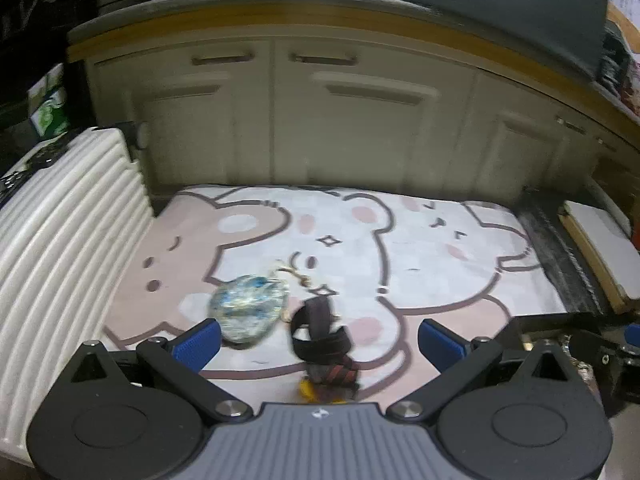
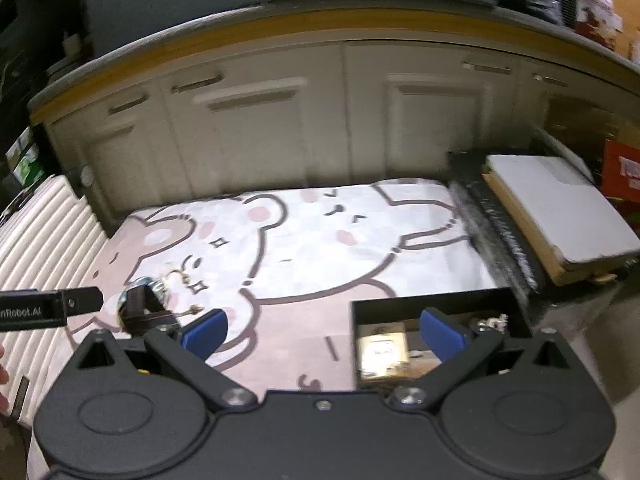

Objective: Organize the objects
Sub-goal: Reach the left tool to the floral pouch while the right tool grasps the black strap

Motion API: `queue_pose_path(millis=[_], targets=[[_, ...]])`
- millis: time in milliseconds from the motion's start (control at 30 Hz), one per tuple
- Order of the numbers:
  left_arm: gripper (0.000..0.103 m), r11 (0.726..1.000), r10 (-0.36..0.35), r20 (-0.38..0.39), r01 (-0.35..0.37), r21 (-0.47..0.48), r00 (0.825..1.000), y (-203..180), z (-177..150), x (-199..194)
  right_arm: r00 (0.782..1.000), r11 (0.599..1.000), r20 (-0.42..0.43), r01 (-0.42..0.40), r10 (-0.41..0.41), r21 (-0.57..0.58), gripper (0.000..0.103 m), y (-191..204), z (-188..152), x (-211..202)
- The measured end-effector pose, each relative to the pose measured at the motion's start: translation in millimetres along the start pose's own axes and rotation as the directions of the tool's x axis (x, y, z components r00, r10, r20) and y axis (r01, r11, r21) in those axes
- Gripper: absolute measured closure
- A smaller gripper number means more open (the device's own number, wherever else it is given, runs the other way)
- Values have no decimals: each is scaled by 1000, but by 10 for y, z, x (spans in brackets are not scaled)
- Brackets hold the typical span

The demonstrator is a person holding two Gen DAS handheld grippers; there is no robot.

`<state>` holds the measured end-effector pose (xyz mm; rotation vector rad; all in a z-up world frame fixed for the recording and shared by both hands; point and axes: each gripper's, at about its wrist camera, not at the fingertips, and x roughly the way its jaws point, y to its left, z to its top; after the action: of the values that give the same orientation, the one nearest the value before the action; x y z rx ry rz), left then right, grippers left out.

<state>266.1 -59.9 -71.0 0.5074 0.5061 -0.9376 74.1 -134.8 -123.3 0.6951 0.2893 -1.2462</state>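
Left tongs: the left gripper (image 1: 318, 344) is spread wide and holds nothing, hovering low over the mat (image 1: 440, 264).
Between its fingers: a black strap (image 1: 316, 334) rolled up on the mat, with a red-and-black bundle (image 1: 334, 376) just behind it.
Just beside: a blue-and-white pouch (image 1: 248, 312) with a thin gold chain (image 1: 294, 274) trailing from it.
Right tongs: the right gripper (image 2: 323, 334) is also spread and empty, above the black box (image 2: 436, 304).
Already stored: a pale card (image 2: 382, 354) and some metal bits lie inside the box, as far as can be made out.
Left to do: strap, bundle, pouch and chain look unsorted; roughly partway through.
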Motion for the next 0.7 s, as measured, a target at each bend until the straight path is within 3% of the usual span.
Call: queue_pose_path(millis=[333,533,600,700], targets=[[0,998,57,21,-56,-35,998,255,30,32,992,992,-22,-123,123,5,0,386,59,225],[0,997,48,35,-46,-60,998,310,47,45,983,975,-35,-181,178,-130,0,712,1,439],[0,998,43,44,-40,-57,998,315,54,56,975,966,-68,-217,210,-140,0,804,-5,559],[0,998,26,61,-23,-58,998,338,48,66,946,941,-120,-314,300,-123,0,908,-55,723]])
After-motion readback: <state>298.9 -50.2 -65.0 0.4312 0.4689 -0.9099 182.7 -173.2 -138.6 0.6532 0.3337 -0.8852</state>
